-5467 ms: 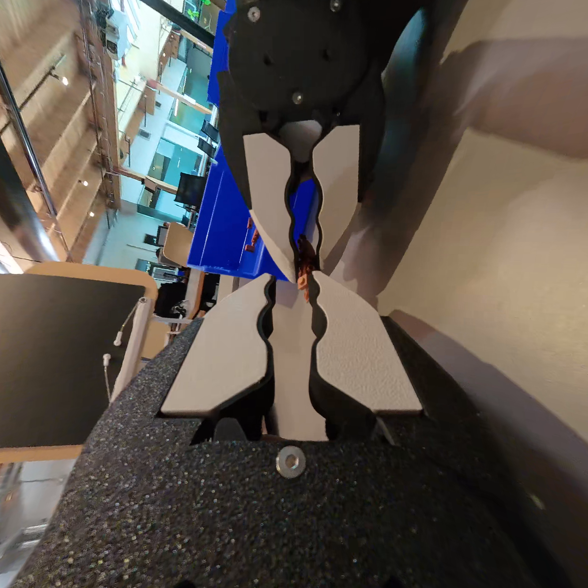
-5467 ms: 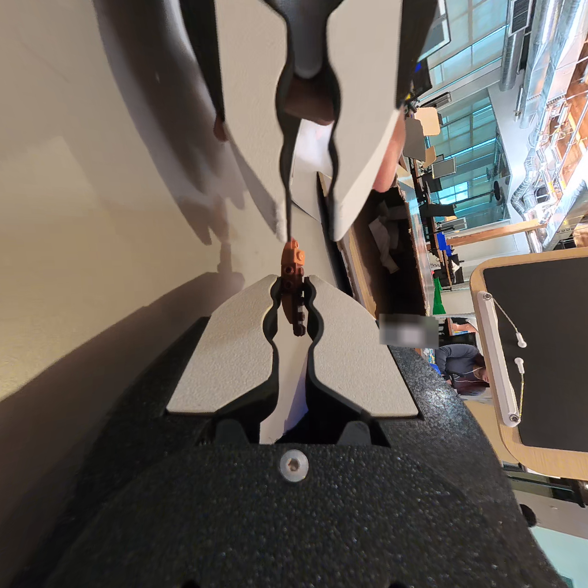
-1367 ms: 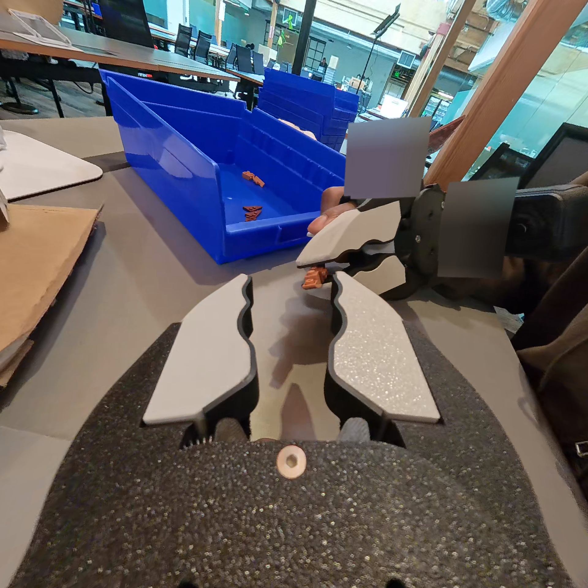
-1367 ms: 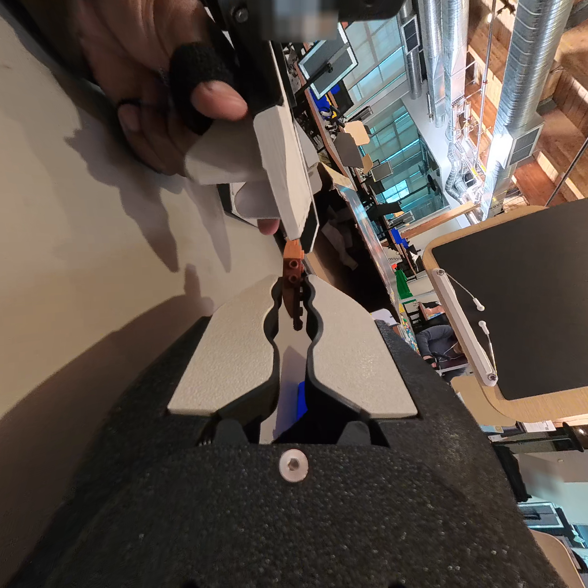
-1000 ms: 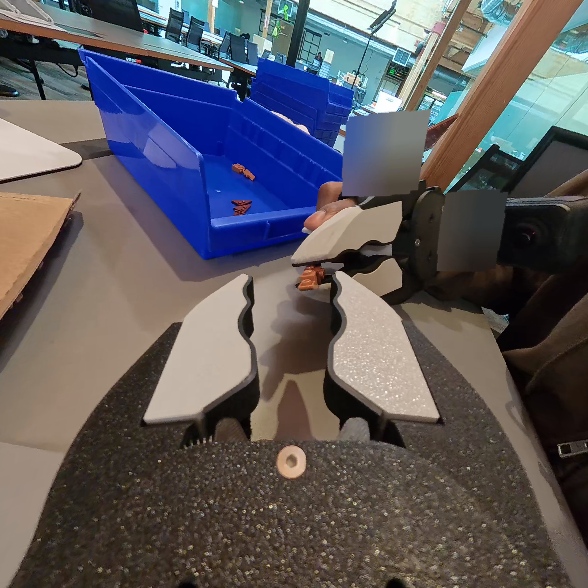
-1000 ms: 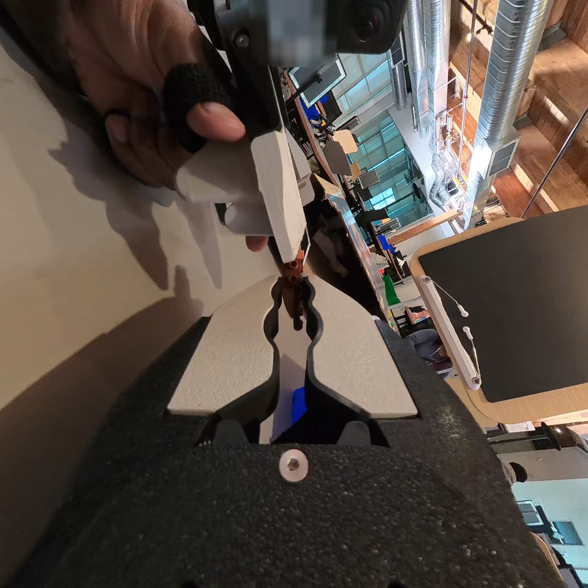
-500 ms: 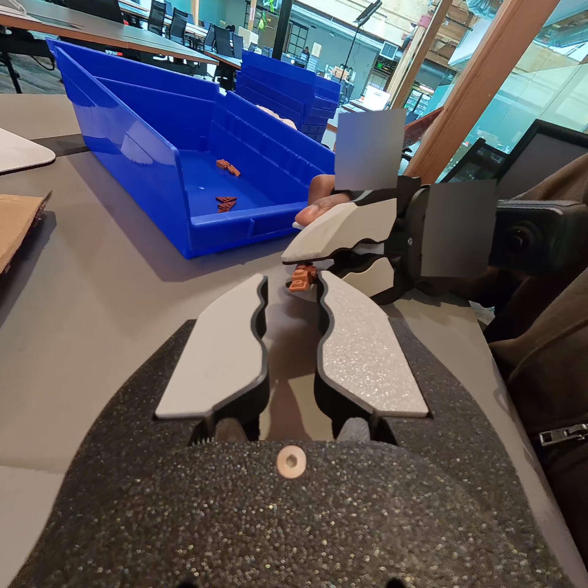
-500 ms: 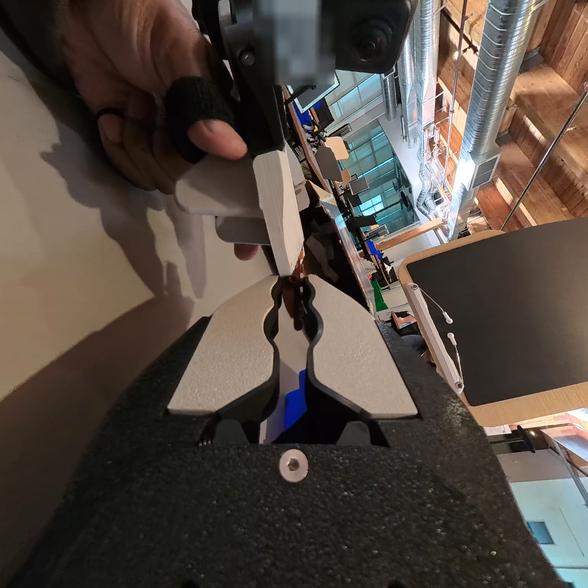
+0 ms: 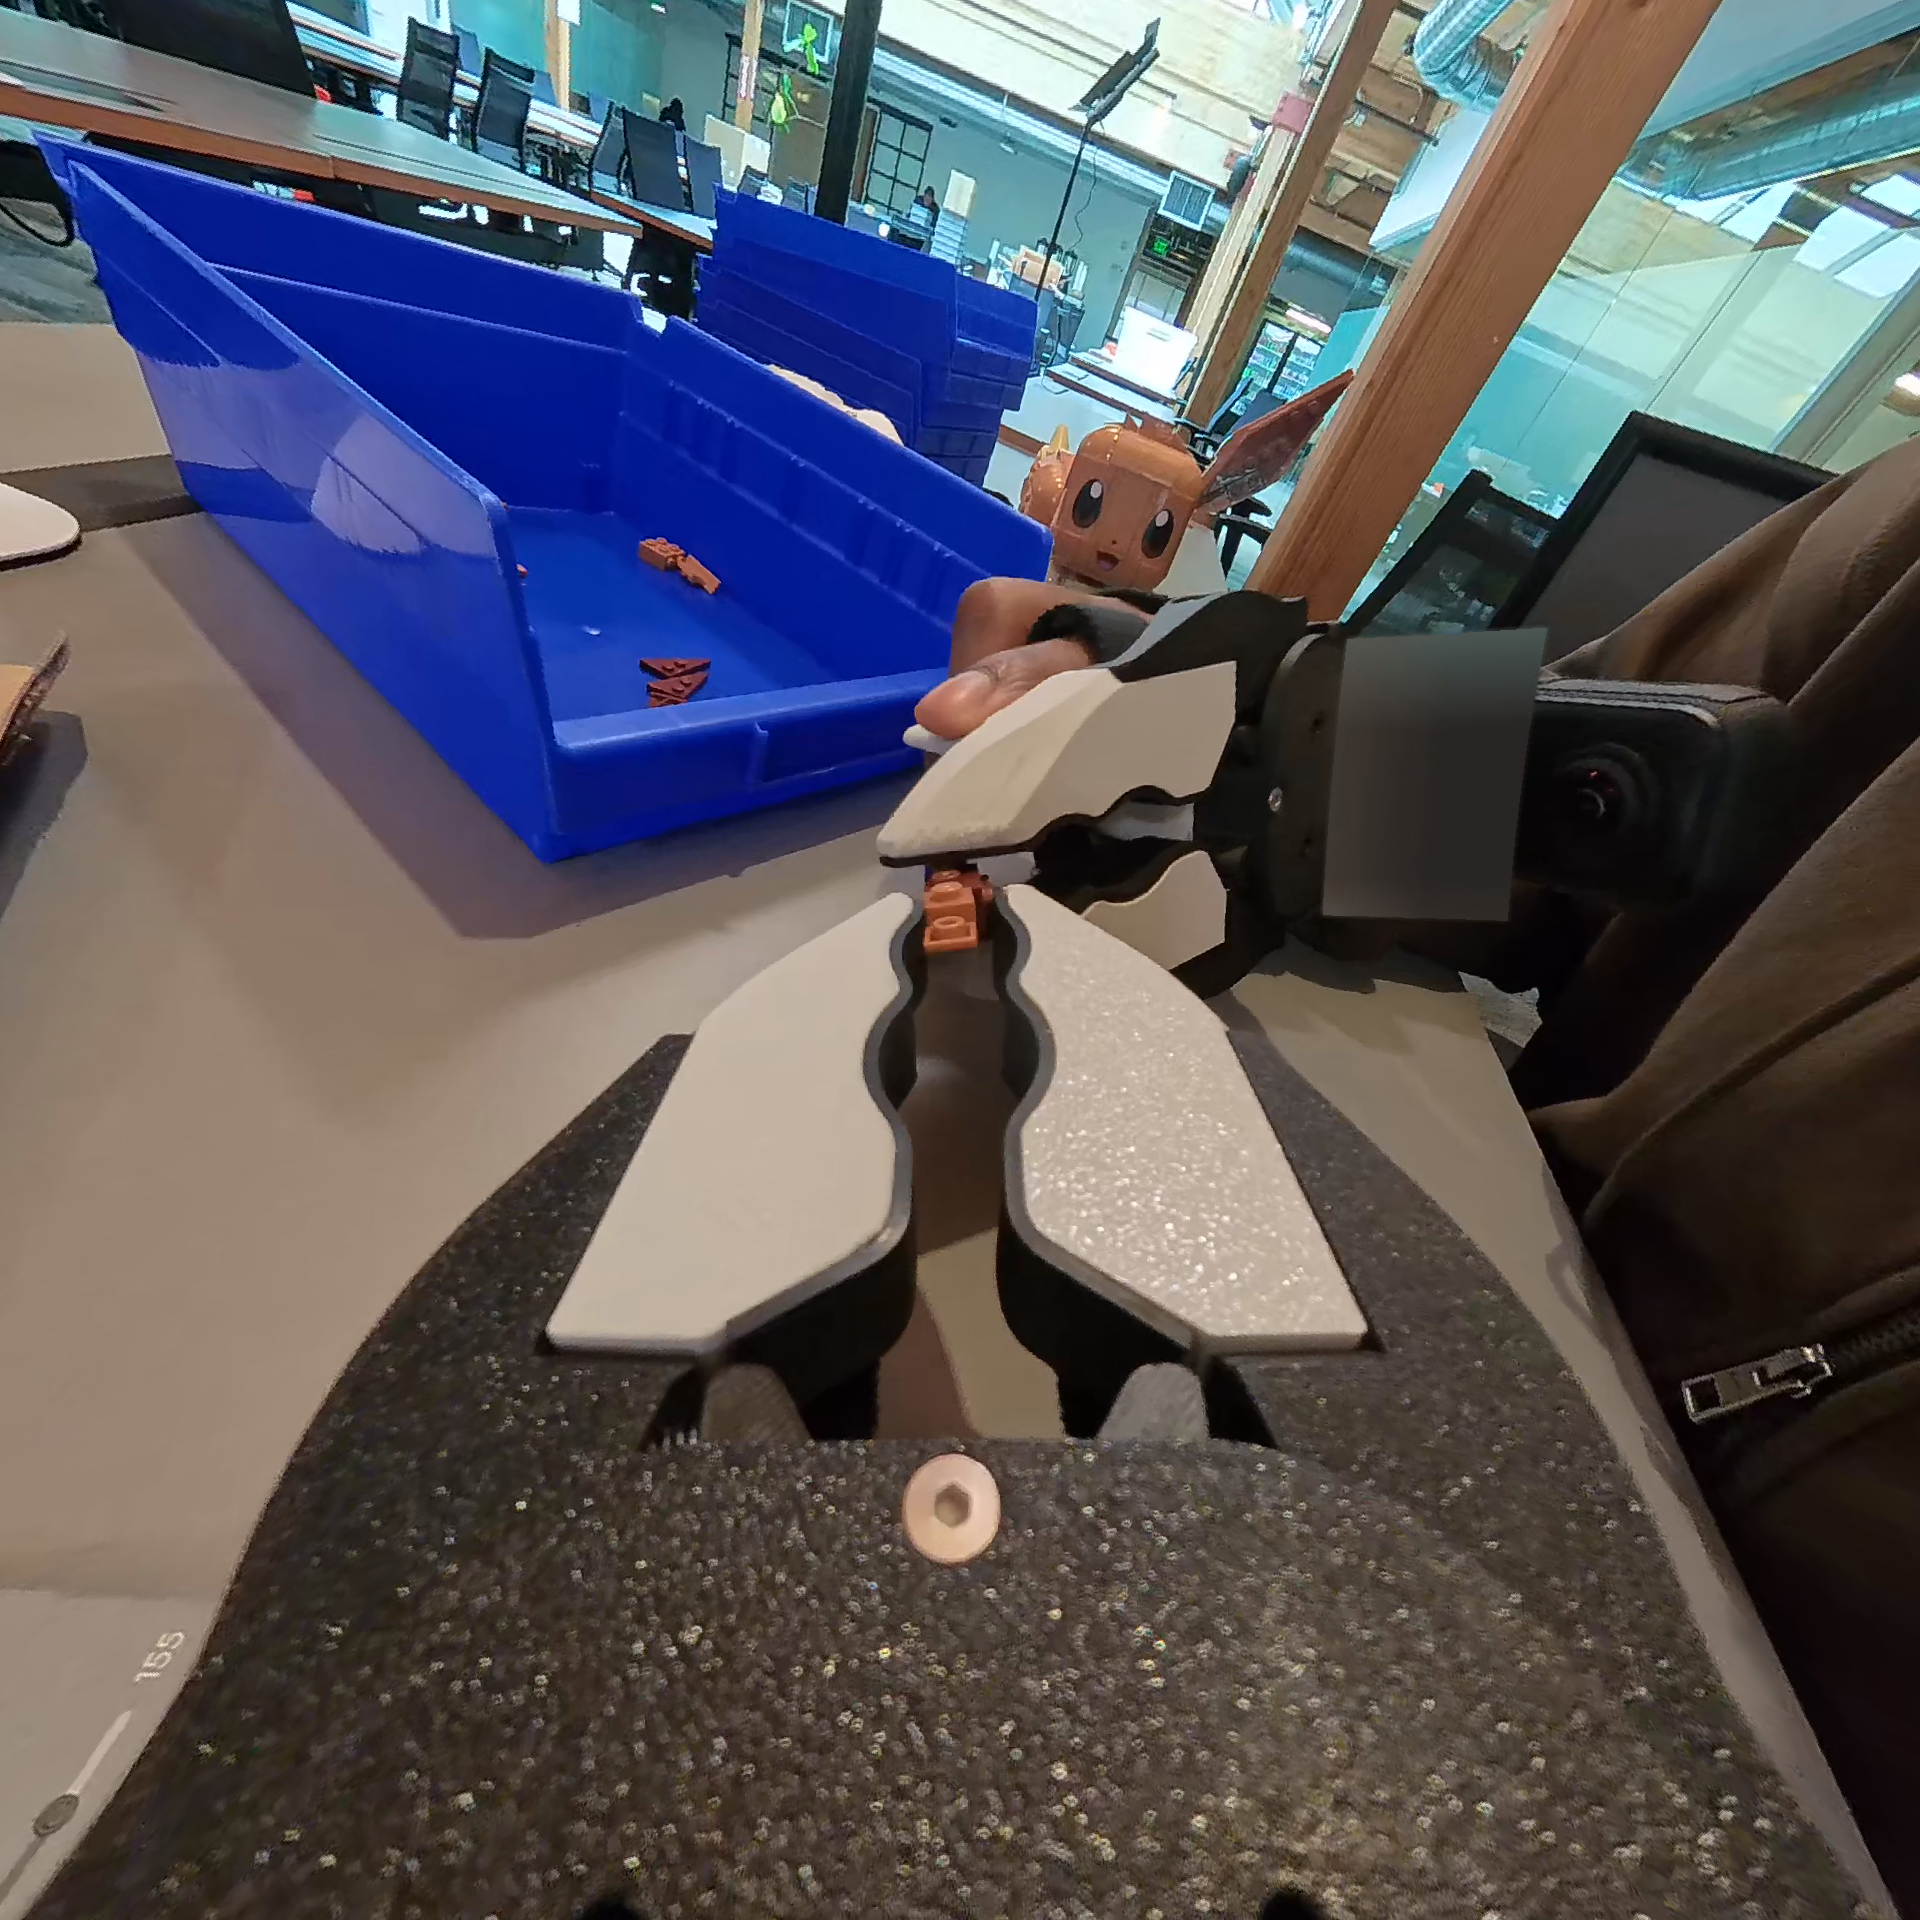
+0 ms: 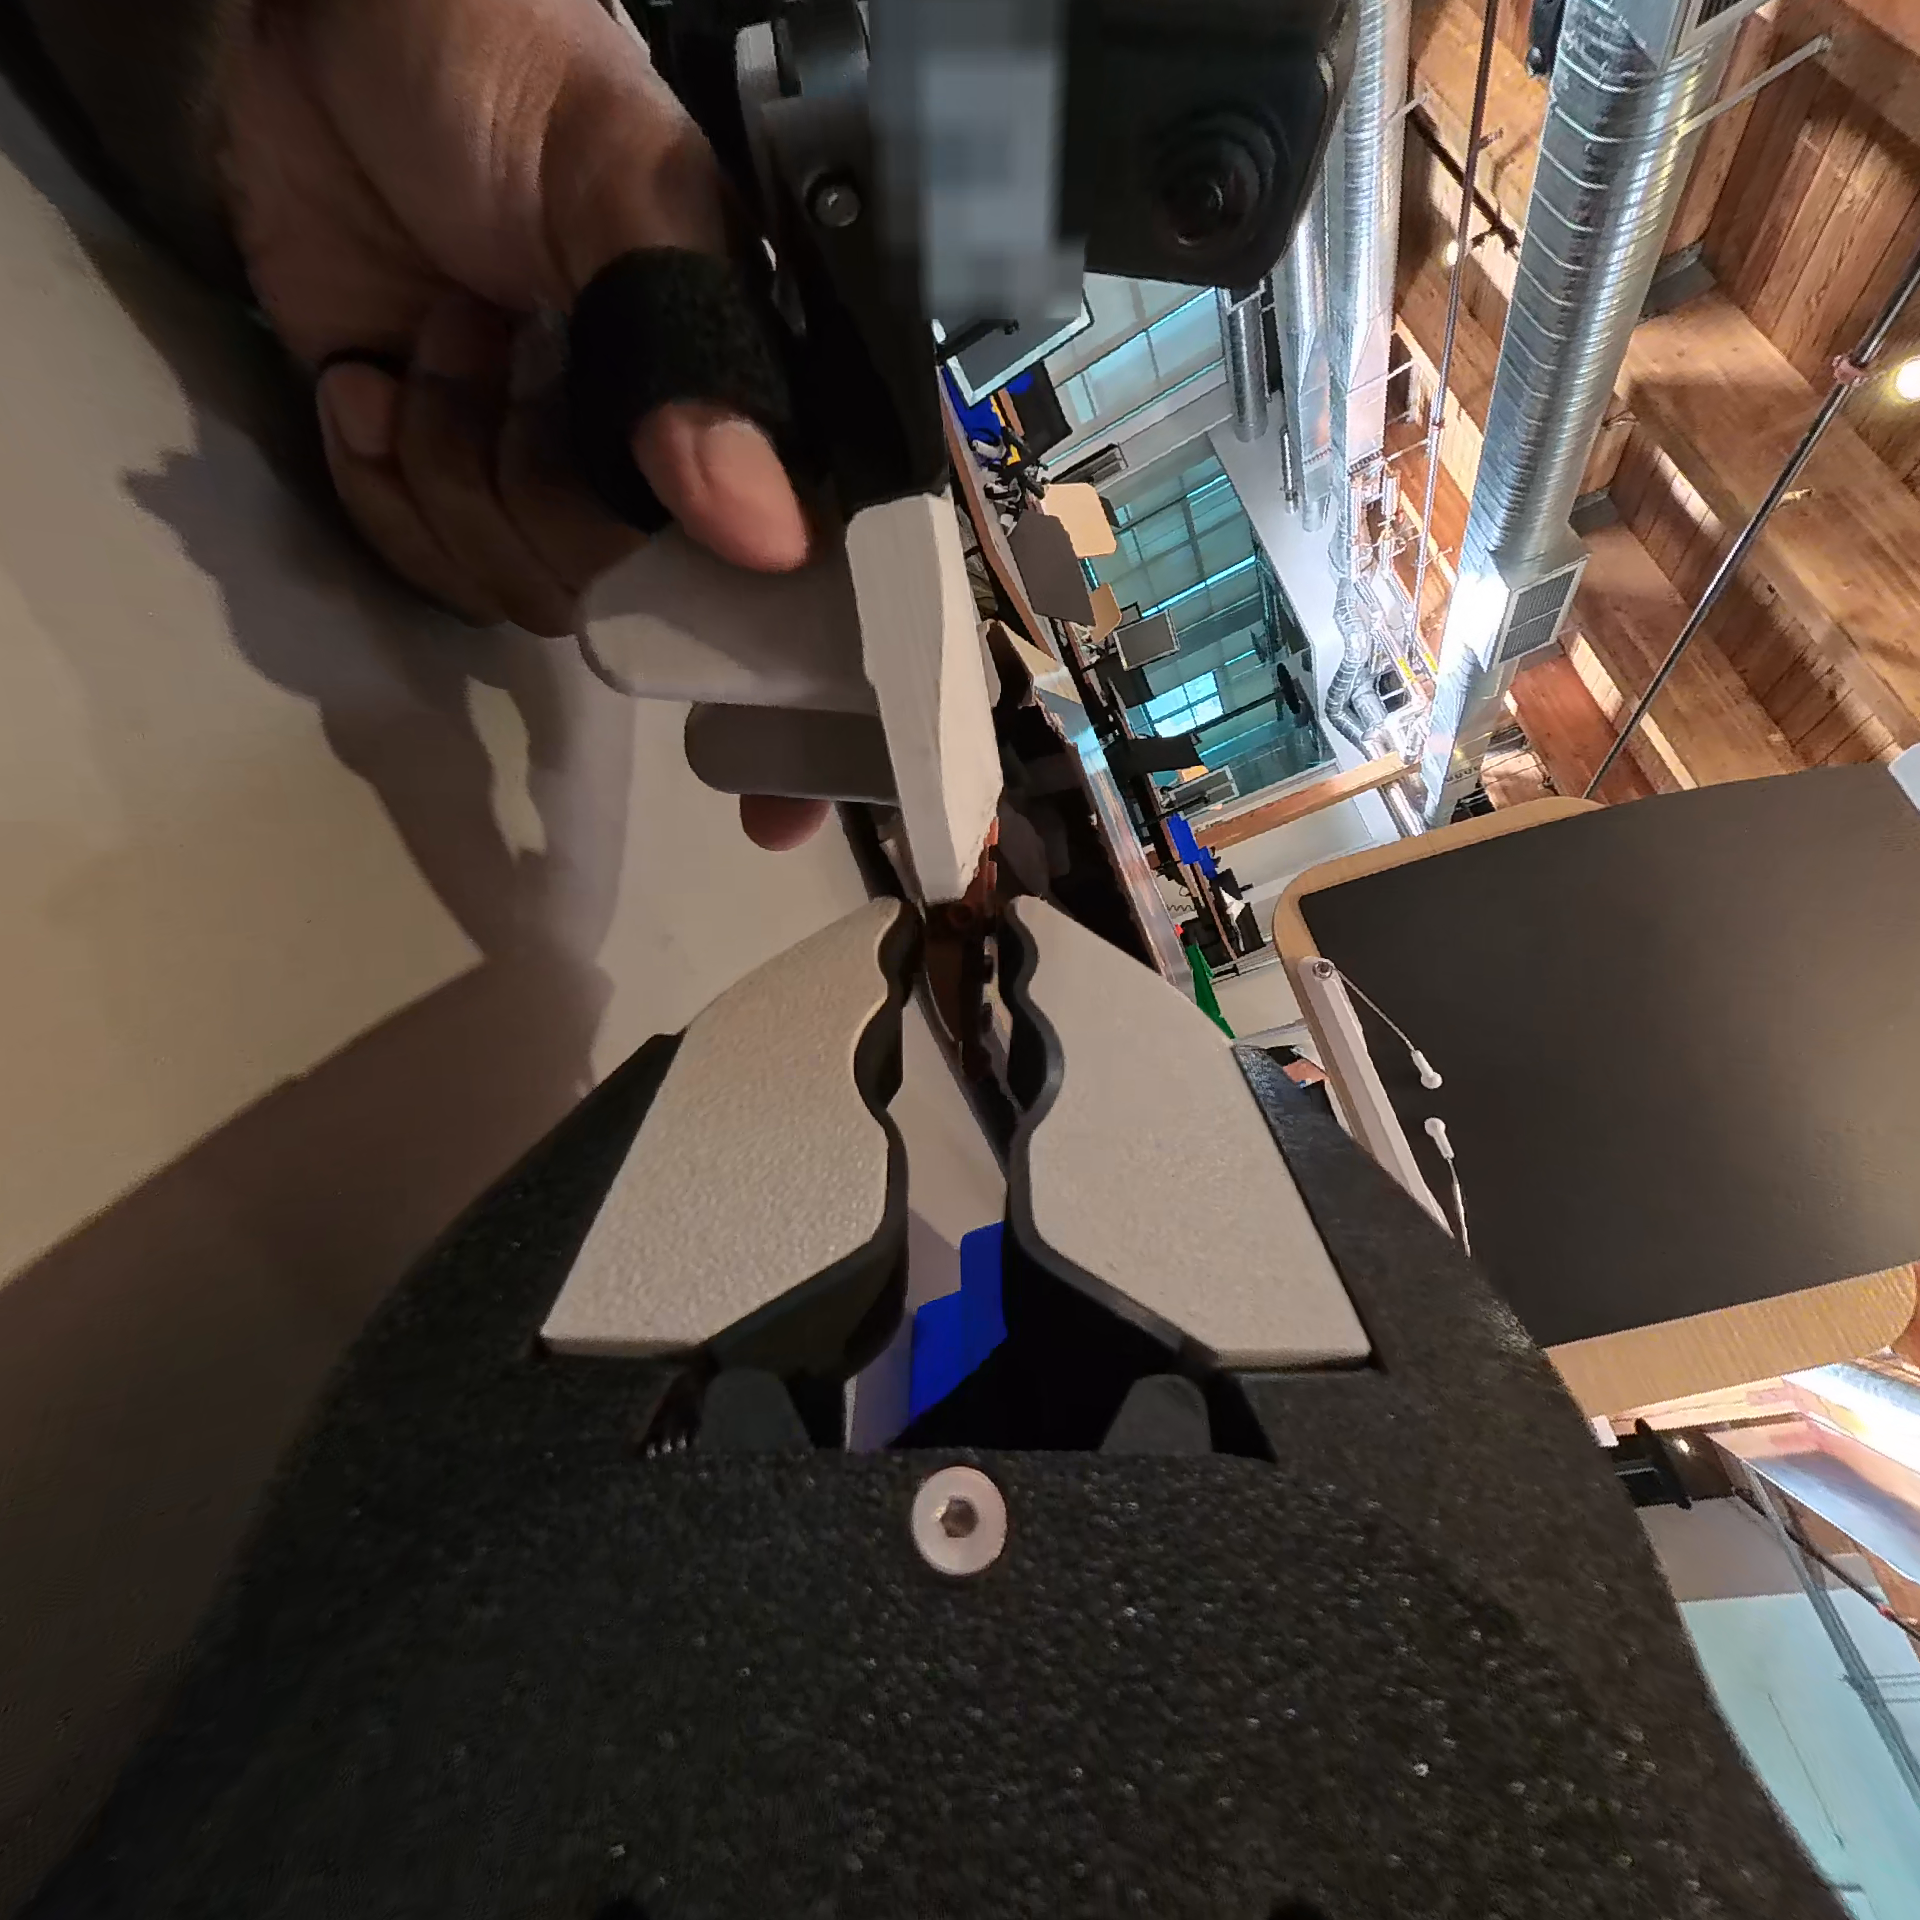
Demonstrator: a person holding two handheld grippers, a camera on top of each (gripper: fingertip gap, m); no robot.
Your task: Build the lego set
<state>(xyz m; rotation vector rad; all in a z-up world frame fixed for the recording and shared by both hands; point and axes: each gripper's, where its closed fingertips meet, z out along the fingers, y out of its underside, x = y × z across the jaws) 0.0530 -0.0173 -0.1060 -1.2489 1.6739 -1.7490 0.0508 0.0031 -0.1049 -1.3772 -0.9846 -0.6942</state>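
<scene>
In the left wrist view my left gripper (image 9: 958,904) is shut on a small orange-brown brick piece (image 9: 952,920), held just above the grey table (image 9: 260,987). My right gripper (image 9: 977,868) reaches in from the right, turned on its side, and its upper finger lies on top of the same piece. In the right wrist view my right gripper (image 10: 956,920) has the brown piece (image 10: 961,966) between its tips. The left gripper's pale finger (image 10: 925,727) presses in from above, with a hand (image 10: 468,260) behind it.
A blue bin (image 9: 343,488) with a few loose brown pieces (image 9: 673,675) stands ahead on the left. A stack of blue bins (image 9: 852,301), a brown brick-built figure (image 9: 1127,514) and a wooden post (image 9: 1455,291) are behind. A person's brown jacket (image 9: 1766,1039) is at the right.
My left gripper moved in and its pads came together on the free end of the brick piece. My right gripper kept the piece between its tips throughout.
</scene>
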